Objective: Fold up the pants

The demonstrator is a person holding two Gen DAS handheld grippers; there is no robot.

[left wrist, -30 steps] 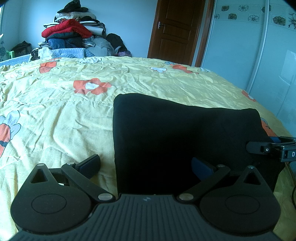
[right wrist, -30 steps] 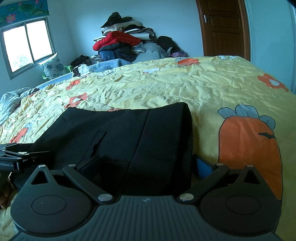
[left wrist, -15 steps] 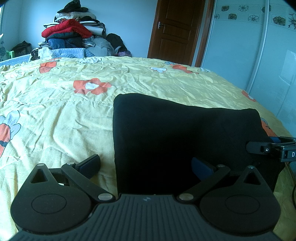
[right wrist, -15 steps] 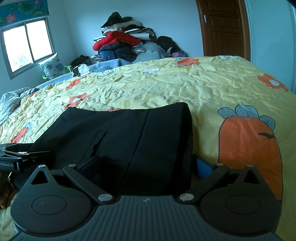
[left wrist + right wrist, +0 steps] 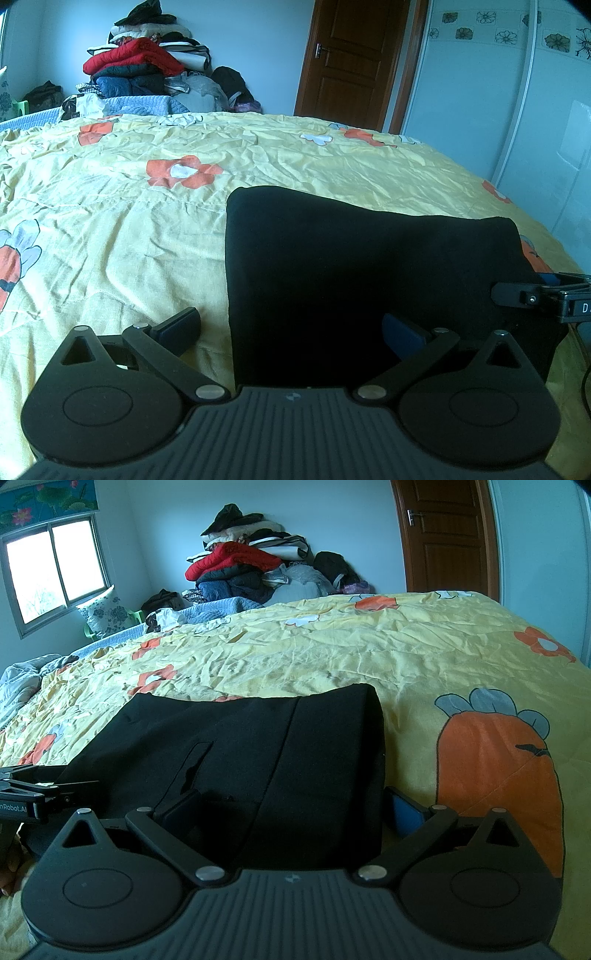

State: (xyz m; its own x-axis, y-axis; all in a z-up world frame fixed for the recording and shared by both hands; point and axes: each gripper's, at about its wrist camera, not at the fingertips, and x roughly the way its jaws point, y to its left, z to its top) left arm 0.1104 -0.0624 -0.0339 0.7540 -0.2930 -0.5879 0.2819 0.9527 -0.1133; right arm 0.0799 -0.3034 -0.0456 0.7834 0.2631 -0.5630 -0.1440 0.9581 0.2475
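The black pants [image 5: 354,280] lie folded into a broad flat rectangle on the yellow flowered bedspread [image 5: 110,221], close to the near edge of the bed, with their long axis running side to side along that edge. One short end lies toward the window [image 5: 55,568], the other toward the wardrobe [image 5: 480,110]. In the right wrist view a pocket slit [image 5: 195,760] and a lengthwise seam show on the top layer. The left gripper [image 5: 291,326] is spread wide, straddling the near corner of the cloth on the window side: one of its fingers [image 5: 181,325] rests on bare bedspread, the other over the black fabric, gripping nothing. The right gripper [image 5: 291,808] is likewise spread wide across the opposite near corner, one finger over the pants, the blue-padded one [image 5: 406,808] just beside their edge on the bedspread. A pile of clothes [image 5: 243,565] sits beyond the far edge of the bed, near the brown door [image 5: 351,62].
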